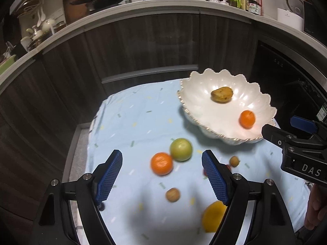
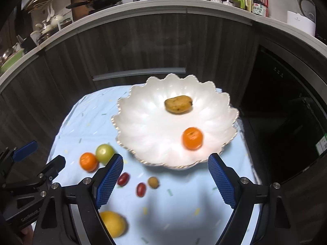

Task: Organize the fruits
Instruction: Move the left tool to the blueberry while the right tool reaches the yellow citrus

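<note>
Both tools, left tool [image 1: 162, 173] and right tool [image 2: 166, 176], are wide and empty. The orange [image 1: 161, 163] ahead of the left tool looks round, firm and rolly. Hold its middle.

Both wrist views look steeply down, sharing the scalloped bowl [image 1: 206, 110] [image 2: 147, 130] and blue cloth [image 1: 130, 122] [image 2: 184, 208].

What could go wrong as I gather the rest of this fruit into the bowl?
The orange in the bowl sits near the front rim; a dropped fruit could knock it out. The green apple touches the other orange, so gripping one may roll its neighbour. The small red tomatoes may slip or bruise.
</note>
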The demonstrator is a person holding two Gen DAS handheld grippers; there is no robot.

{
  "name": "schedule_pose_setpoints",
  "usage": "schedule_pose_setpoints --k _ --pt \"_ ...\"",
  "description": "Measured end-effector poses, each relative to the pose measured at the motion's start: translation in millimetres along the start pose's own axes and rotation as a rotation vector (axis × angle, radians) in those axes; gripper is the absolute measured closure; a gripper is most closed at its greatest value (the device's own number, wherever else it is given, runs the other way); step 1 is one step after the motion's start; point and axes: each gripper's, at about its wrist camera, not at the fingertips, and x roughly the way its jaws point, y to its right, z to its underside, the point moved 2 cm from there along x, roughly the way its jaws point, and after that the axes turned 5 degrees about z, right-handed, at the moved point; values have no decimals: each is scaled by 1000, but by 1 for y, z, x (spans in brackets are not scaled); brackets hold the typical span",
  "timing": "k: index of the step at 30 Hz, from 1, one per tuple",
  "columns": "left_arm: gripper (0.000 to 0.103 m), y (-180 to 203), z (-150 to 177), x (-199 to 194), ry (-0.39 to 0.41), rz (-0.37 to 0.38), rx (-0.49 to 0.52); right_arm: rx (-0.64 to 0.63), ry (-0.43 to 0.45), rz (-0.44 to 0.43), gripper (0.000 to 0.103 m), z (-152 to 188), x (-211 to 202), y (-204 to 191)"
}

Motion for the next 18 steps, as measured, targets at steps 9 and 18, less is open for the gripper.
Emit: schedule_pose_setpoints --k 9,18 --pt "15 -36 25 -11 8 -59 -37 15 -21 12 8 28 -6 -33" --pt "14 -73 49 -14 11 -97 -79 0 -30 33 8 49 -10 -62"
